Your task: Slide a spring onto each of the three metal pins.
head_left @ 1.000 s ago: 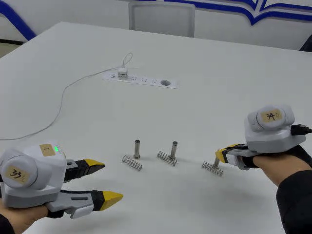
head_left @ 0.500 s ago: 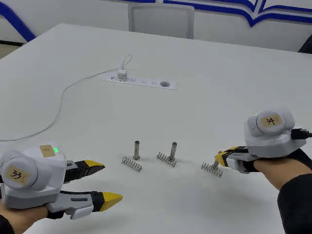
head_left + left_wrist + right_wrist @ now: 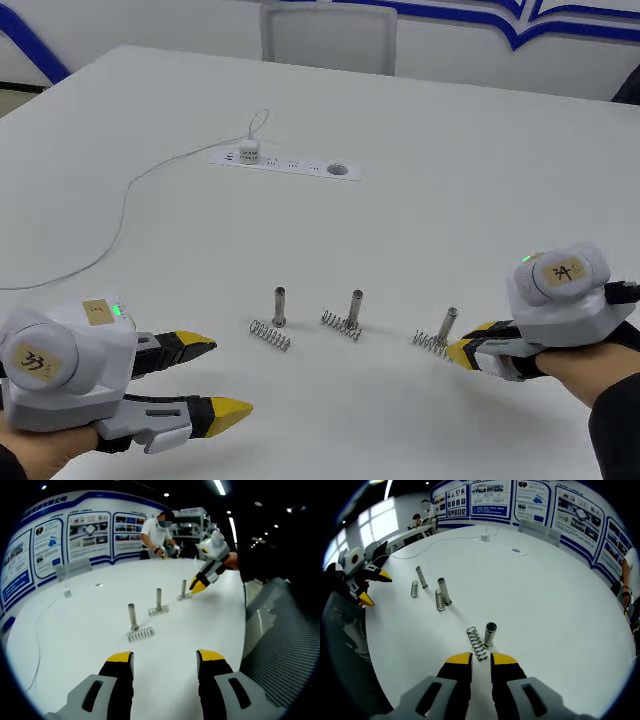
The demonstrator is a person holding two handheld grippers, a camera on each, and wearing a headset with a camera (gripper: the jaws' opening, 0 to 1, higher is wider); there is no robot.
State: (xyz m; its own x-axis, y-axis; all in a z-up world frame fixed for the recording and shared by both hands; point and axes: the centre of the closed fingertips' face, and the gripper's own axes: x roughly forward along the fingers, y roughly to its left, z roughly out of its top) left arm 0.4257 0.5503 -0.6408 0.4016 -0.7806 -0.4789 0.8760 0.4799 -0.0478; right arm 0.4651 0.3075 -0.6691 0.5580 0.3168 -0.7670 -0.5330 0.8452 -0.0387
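Three pins upright on the desk, no spring fitted.
We record the desk point(image 3: 420, 200). The left gripper point(image 3: 222, 376) sits well left of the middle pin point(image 3: 354, 307), fingers released wide. The right gripper point(image 3: 481, 659) sits right of it, fingers narrowly parted, grasping nothing. The left pin point(image 3: 279, 305) and right pin point(image 3: 447, 325) flank it. The springs point(image 3: 340, 323) lie one at each pin's foot.

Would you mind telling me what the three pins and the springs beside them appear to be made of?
The pins look like dull grey metal, probably steel, with a satin sheen. The springs seem thin bright wire coils, likely steel too.
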